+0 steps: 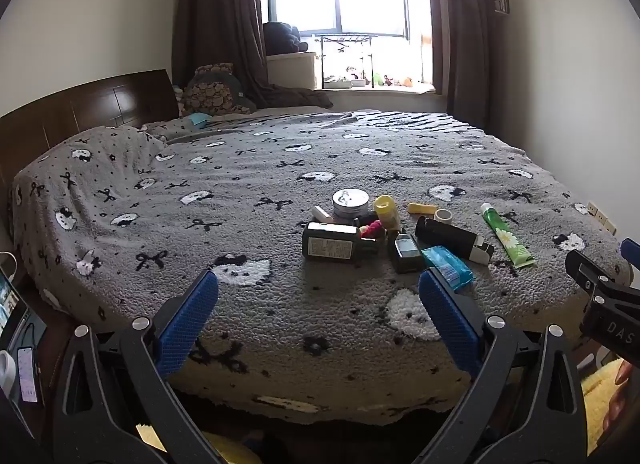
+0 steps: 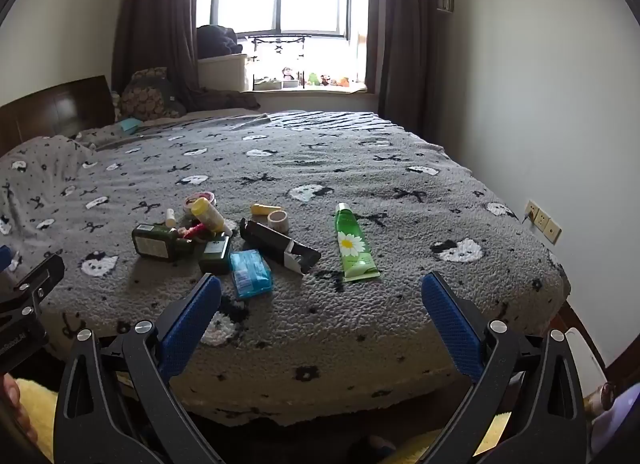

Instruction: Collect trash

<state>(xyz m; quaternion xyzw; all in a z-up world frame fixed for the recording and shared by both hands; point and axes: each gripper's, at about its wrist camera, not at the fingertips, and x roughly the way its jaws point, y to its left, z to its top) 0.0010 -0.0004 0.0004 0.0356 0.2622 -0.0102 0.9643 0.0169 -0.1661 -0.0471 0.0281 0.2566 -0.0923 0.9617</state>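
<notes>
A pile of small items lies on the grey blanket of the bed [image 1: 160,224]: a dark green bottle [image 1: 330,247], a round tin [image 1: 350,203], a yellow bottle [image 1: 387,211], a black box [image 1: 448,238], a blue packet [image 1: 448,266] and a green tube [image 1: 507,235]. The same green tube [image 2: 354,242], blue packet [image 2: 251,273] and black box [image 2: 280,246] show in the right wrist view. My left gripper [image 1: 318,292] is open and empty, short of the pile at the bed's near edge. My right gripper [image 2: 320,296] is open and empty, in front of the green tube.
The bed [image 2: 360,184] fills the room up to the right wall with sockets [image 2: 542,220]. A wooden headboard [image 1: 80,112] and pillows stand at the left. A window sill with toys [image 1: 360,80] is at the back. A phone and tablet [image 1: 20,344] lie at left.
</notes>
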